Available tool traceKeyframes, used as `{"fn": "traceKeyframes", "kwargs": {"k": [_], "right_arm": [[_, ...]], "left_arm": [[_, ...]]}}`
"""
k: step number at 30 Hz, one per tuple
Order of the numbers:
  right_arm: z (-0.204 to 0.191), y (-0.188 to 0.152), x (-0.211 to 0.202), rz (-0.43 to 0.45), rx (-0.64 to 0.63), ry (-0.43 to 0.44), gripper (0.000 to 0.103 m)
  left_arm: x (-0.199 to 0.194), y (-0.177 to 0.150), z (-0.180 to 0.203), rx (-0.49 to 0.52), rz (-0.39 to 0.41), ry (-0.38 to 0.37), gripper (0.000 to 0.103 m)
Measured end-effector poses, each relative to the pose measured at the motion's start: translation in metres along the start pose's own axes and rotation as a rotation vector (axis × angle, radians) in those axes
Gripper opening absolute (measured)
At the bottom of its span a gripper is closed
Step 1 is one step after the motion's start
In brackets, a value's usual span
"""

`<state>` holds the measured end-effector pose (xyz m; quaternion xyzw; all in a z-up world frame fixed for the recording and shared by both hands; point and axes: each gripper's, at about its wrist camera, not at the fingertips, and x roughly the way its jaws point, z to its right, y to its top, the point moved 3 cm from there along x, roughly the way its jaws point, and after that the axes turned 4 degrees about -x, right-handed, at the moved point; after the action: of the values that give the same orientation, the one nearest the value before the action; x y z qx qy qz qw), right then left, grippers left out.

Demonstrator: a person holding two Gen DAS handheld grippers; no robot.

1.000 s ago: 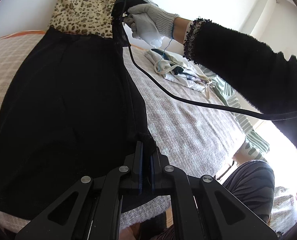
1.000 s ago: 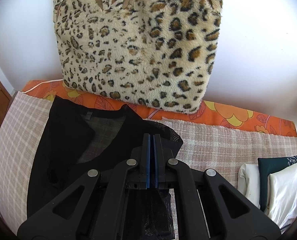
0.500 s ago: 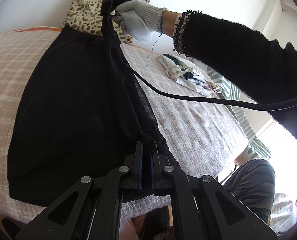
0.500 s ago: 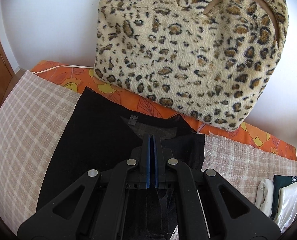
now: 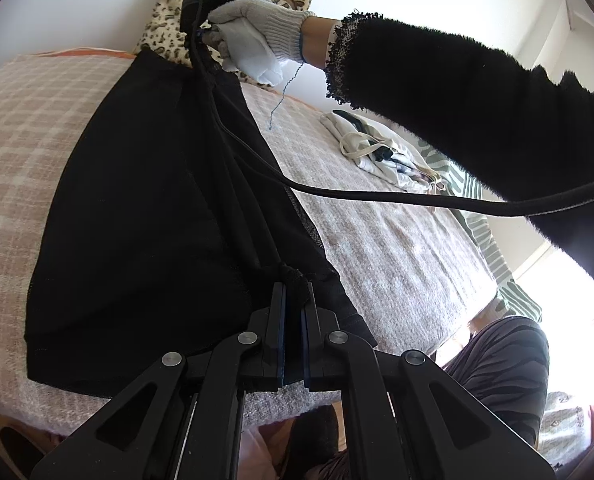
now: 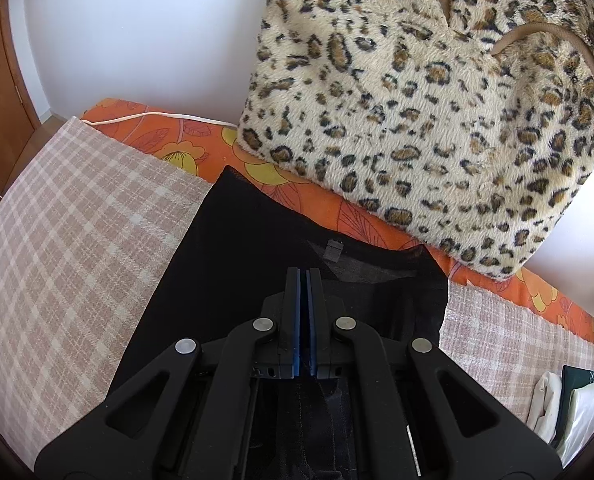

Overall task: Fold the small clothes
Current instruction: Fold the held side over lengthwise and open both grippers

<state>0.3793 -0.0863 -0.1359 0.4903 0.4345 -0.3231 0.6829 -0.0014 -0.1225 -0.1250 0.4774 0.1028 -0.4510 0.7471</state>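
Left wrist view: the left gripper [image 5: 294,294], jaws clamped on a bunched edge of the black garment [image 5: 145,208], sits at 6 o'clock. Toward 12 o'clock the garment spreads over the checked bed [image 5: 385,248]; there the right gripper [image 6: 305,280] pinches its far edge below the leopard cushion [image 6: 437,100].

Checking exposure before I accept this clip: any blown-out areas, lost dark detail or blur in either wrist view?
Left wrist view: window corner at lower right is blown out; the black sheer garment reads as near-solid black; fisheye bends the plaid bed cover. Right wrist view: evenly lit and sharp, the leopard-print plush cushion crisp, the garment's folds hard to read.
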Motion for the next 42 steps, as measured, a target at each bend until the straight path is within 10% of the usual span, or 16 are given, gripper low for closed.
{"fn": "traceKeyframes", "kwargs": {"k": [3,7,15,24,35,42], "right_arm": [[-0.004,0.002,-0.001,-0.003,0.042,0.103,0.009],[0.001,0.008,-0.03,0.075,0.109,0.192,0.058],[0.053,-0.01,-0.117,0.219,0.253,0.286,0.059],[0.078,-0.125,-0.189,0.21,0.276,0.276,0.059],[0.006,-0.299,-0.214,0.054,0.157,0.27,0.056],[-0.05,-0.335,-0.22,0.036,0.065,0.344,0.056]], "left_arm": [[-0.003,-0.001,0.0,-0.008,-0.001,0.002,0.005],[-0.012,-0.003,0.002,-0.004,0.013,-0.002,0.011],[-0.037,-0.005,0.0,0.06,0.031,0.042,0.012],[-0.076,0.019,-0.016,0.113,0.065,0.087,0.025],[-0.073,0.037,-0.038,0.222,-0.088,0.113,0.036],[-0.063,0.01,-0.051,0.341,-0.154,0.24,0.039]]}}
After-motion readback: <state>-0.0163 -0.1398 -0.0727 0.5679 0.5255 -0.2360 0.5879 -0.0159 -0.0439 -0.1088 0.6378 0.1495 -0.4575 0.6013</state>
